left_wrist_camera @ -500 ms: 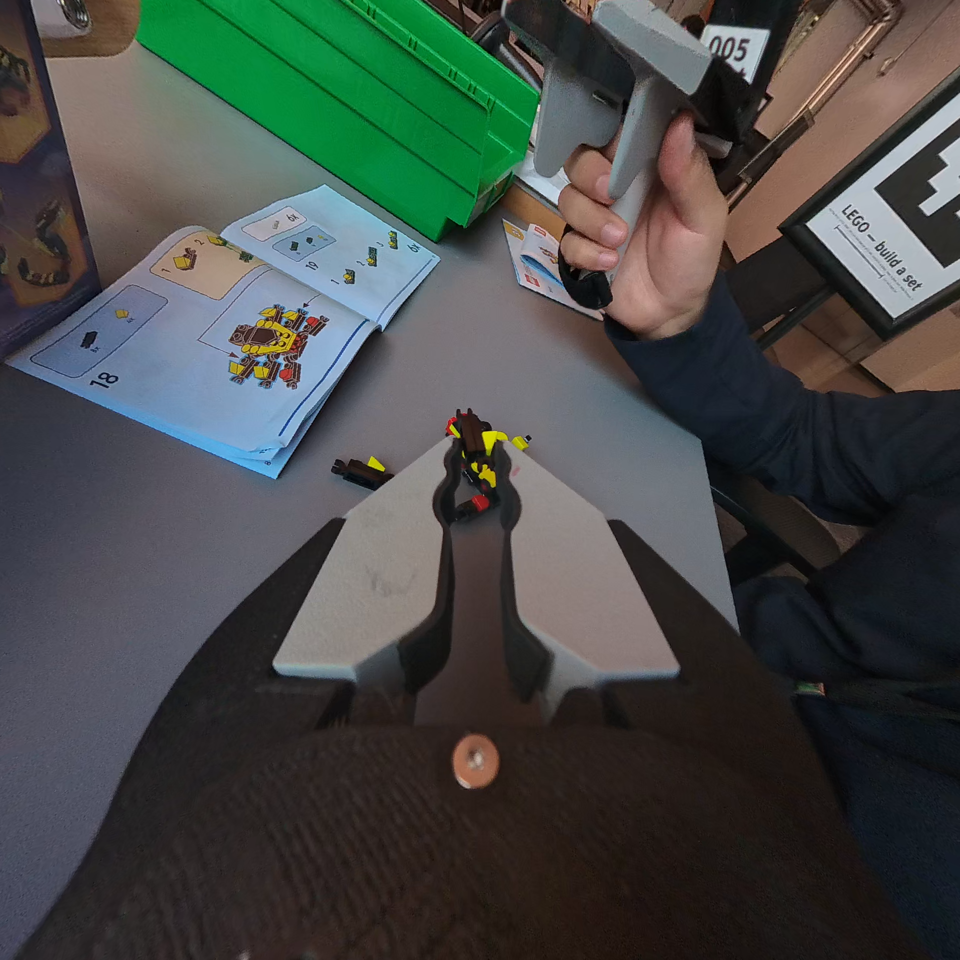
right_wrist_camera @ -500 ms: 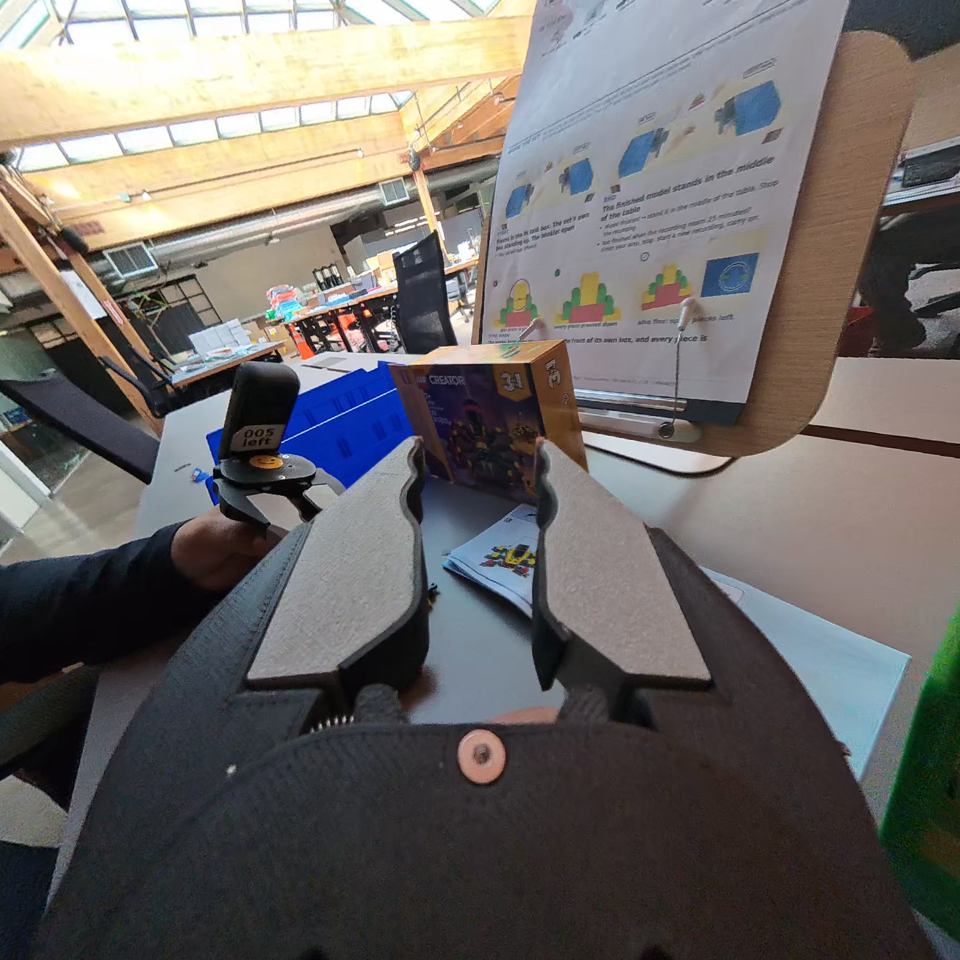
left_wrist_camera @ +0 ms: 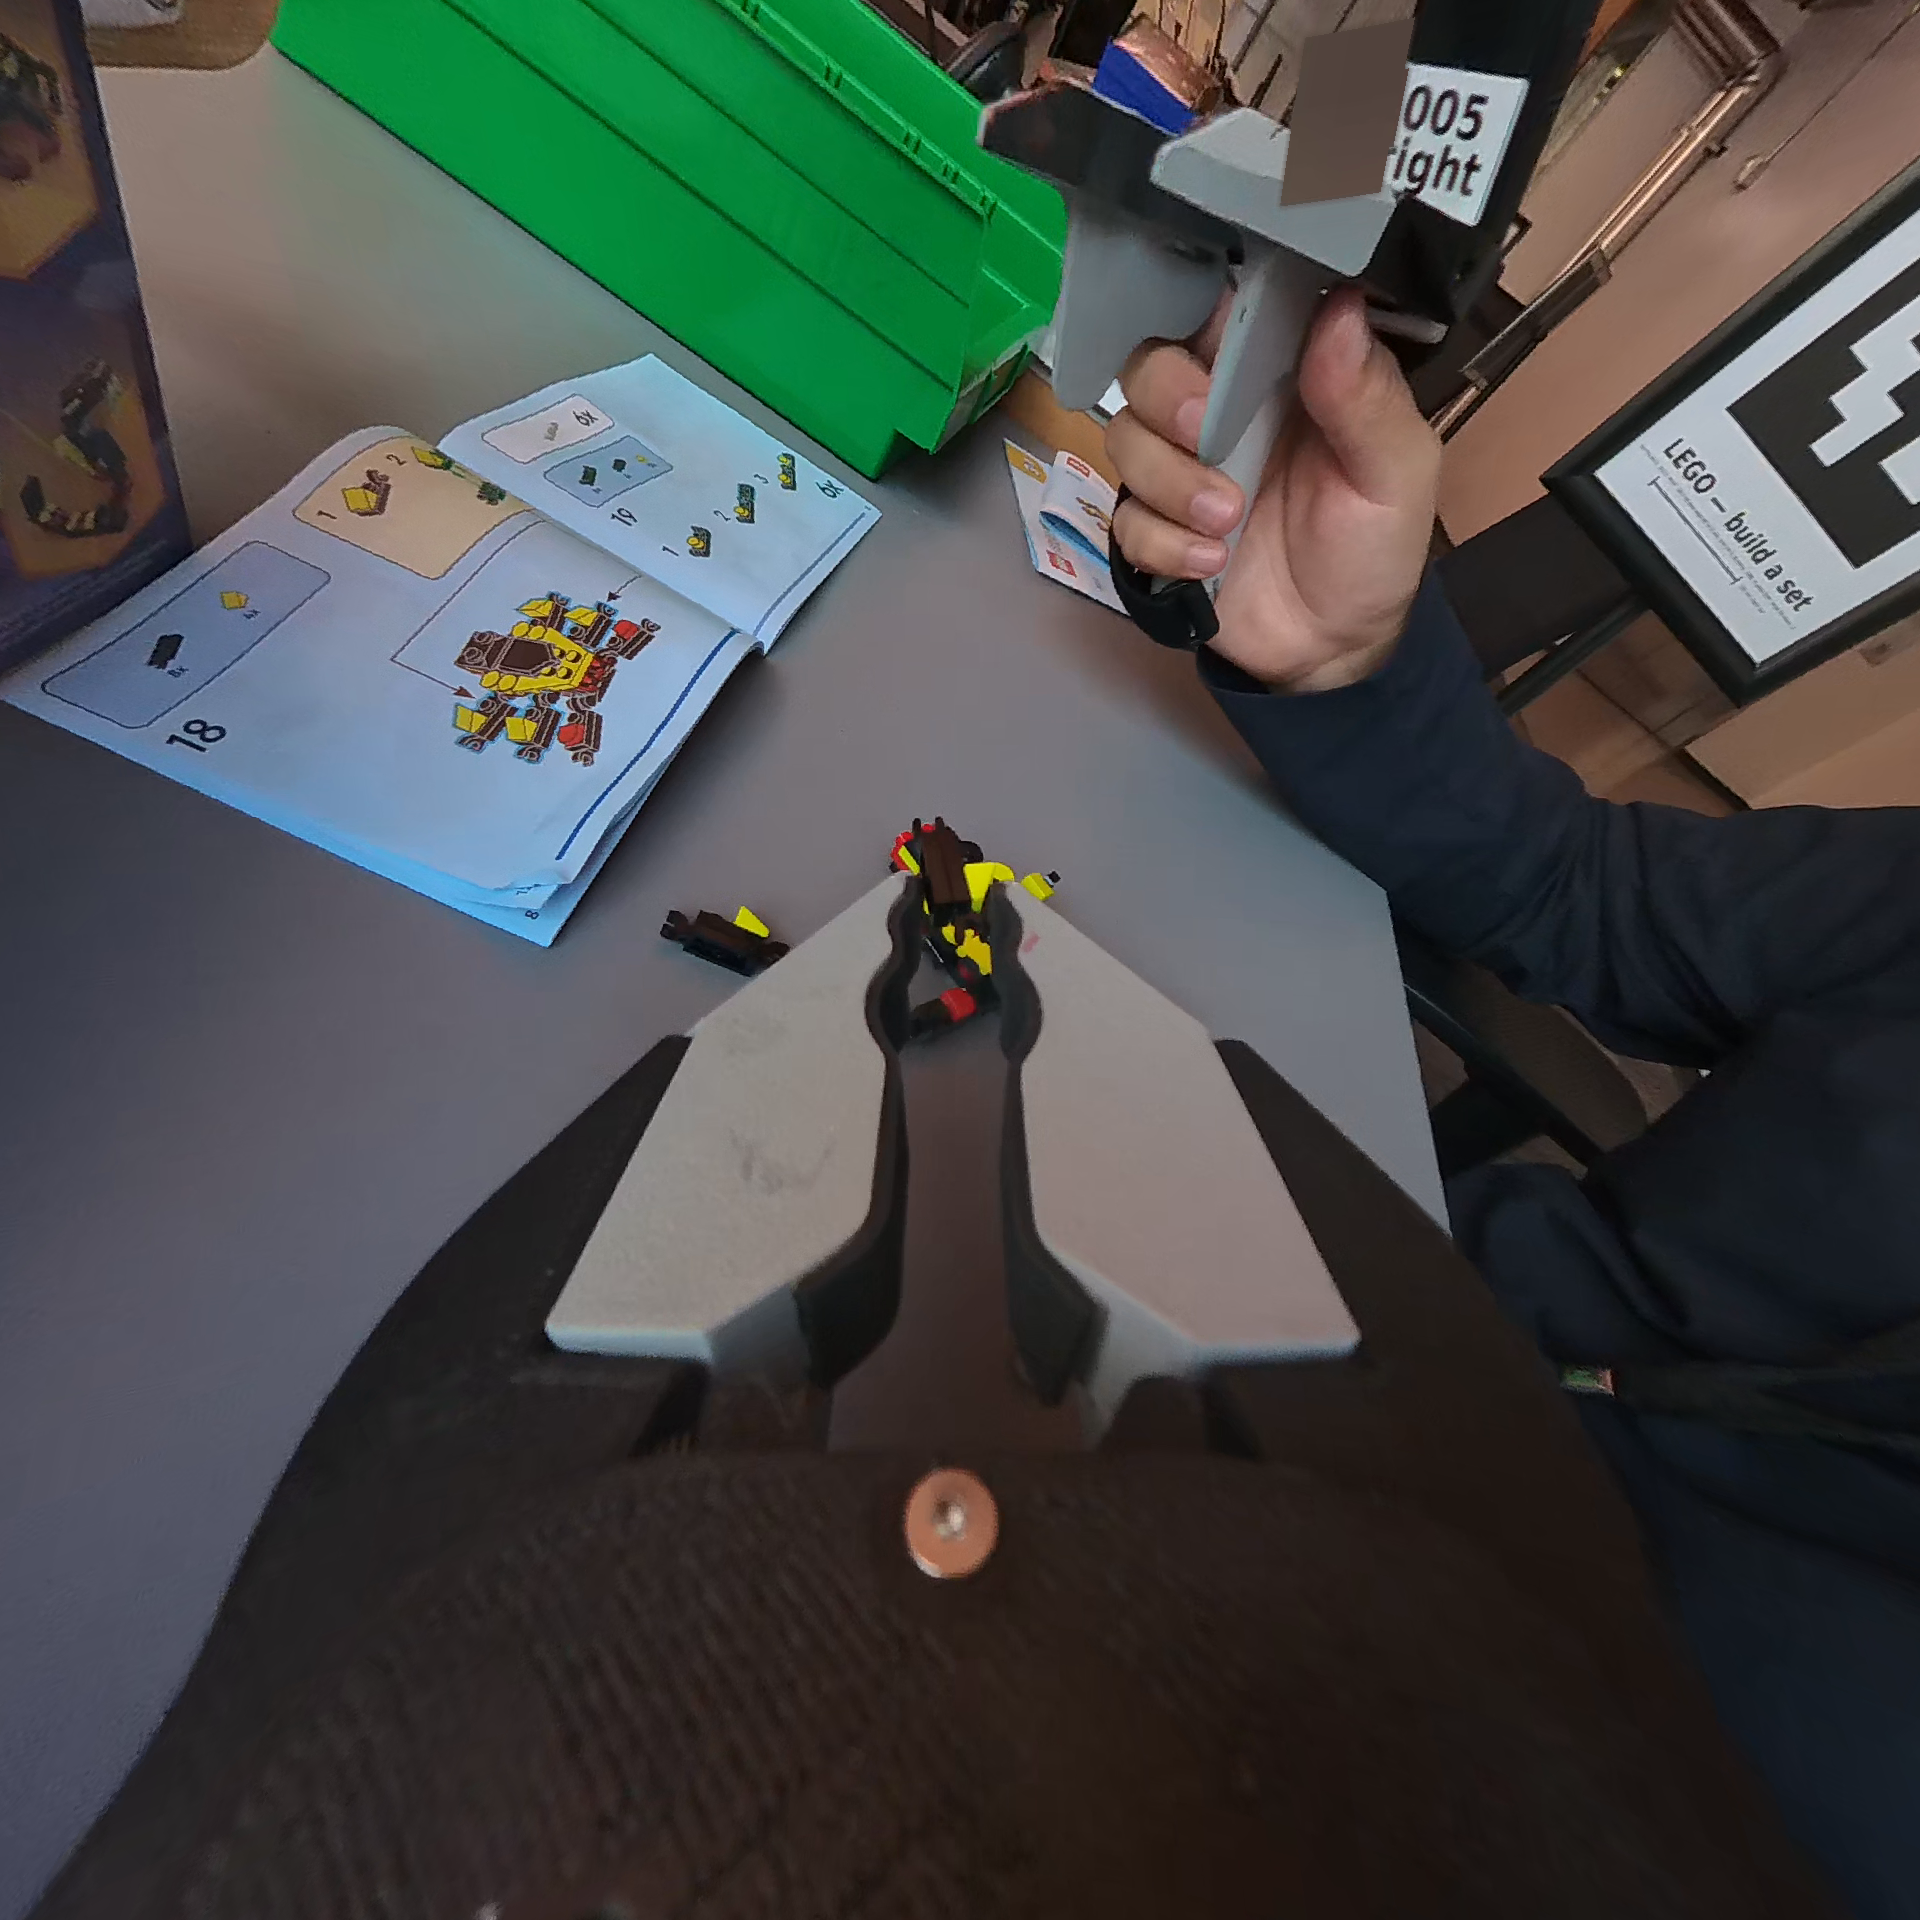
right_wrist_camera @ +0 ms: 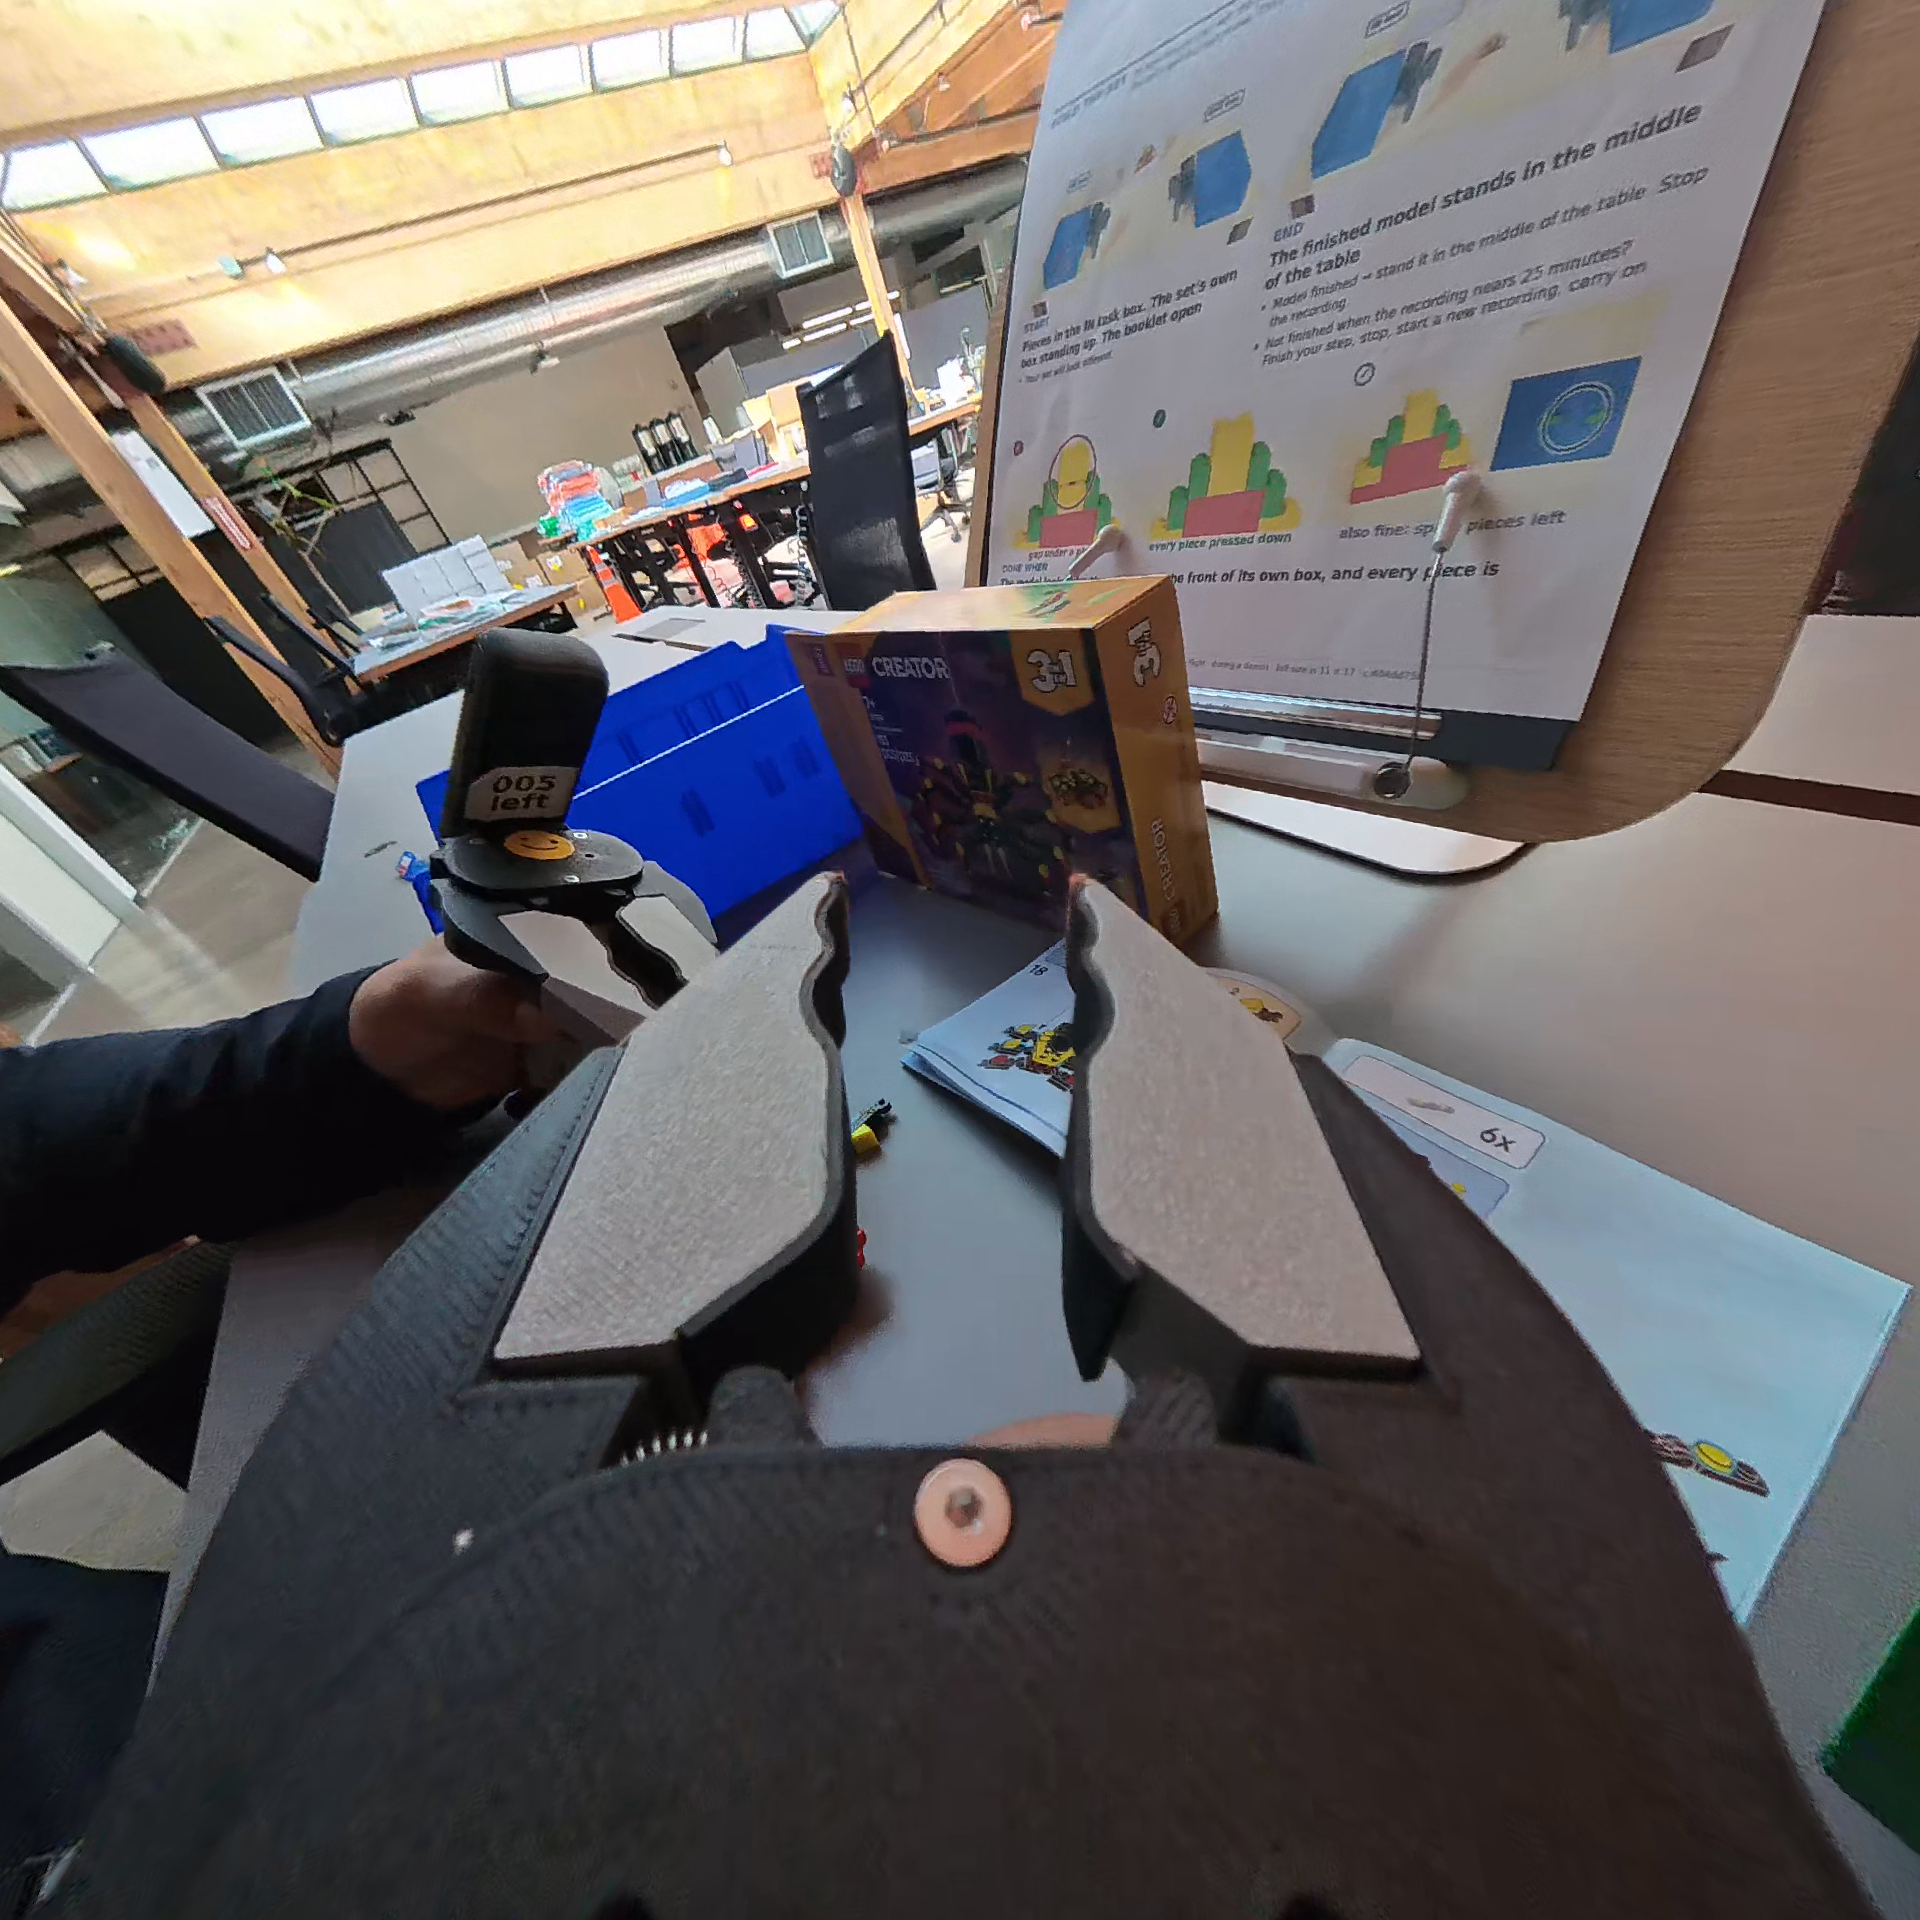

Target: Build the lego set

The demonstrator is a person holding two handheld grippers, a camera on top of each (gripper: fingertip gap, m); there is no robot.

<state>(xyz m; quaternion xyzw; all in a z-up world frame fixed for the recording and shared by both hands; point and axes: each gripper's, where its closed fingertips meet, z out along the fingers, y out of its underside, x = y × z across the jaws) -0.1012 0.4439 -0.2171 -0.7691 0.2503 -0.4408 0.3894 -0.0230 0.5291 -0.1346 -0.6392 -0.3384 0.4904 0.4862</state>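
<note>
Right now the left gripper (left_wrist_camera: 951, 914) is clamped on the small brown, yellow & red lego model (left_wrist_camera: 951, 904), just off the near corner of the open instruction booklet (left_wrist_camera: 457, 644) on the grey table (left_wrist_camera: 260, 1091). 1 loose brown/yellow piece (left_wrist_camera: 722, 932) lies beside the booklet's corner. Right gripper (right_wrist_camera: 951, 914), raised above the booklet, has its fingers apart w/ nothing between them.
</note>
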